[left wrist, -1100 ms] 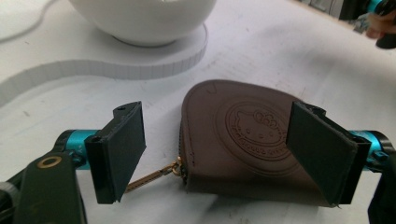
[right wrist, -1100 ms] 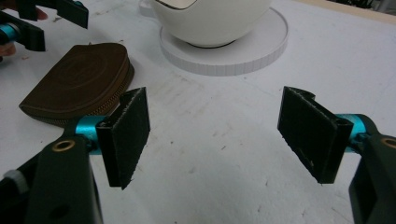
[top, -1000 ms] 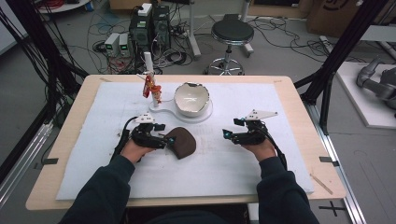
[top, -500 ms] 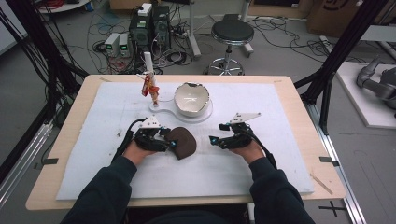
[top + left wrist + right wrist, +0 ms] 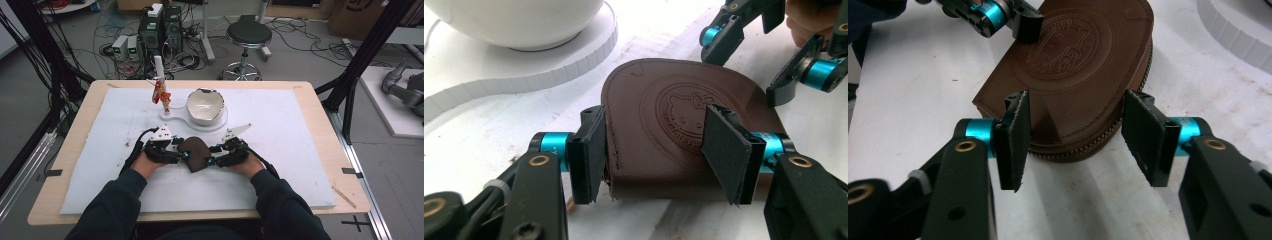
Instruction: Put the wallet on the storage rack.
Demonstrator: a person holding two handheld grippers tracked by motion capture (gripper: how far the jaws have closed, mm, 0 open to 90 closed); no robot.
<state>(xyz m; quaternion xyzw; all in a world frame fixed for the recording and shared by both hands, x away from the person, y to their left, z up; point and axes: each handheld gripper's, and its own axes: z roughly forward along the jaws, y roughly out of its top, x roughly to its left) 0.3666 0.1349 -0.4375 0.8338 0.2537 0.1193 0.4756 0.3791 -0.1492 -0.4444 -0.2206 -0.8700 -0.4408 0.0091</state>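
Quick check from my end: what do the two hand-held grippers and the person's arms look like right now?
Both are black two-jaw tools with flat black pads and turquoise metal collars behind each pad, plus brass-coloured rivets on the links. The left hand-held gripper and right hand-held gripper each carry a light grey three-cornered plate on top and trail a black cable. The person wears dark navy long sleeves.

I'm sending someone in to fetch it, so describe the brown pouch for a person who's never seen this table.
On the white mat, look toward the near side from the white bowl. The brown pouch lies flat there: dark leather, rounded at one end, zip along its edge, a cartoon cat face embossed on top.
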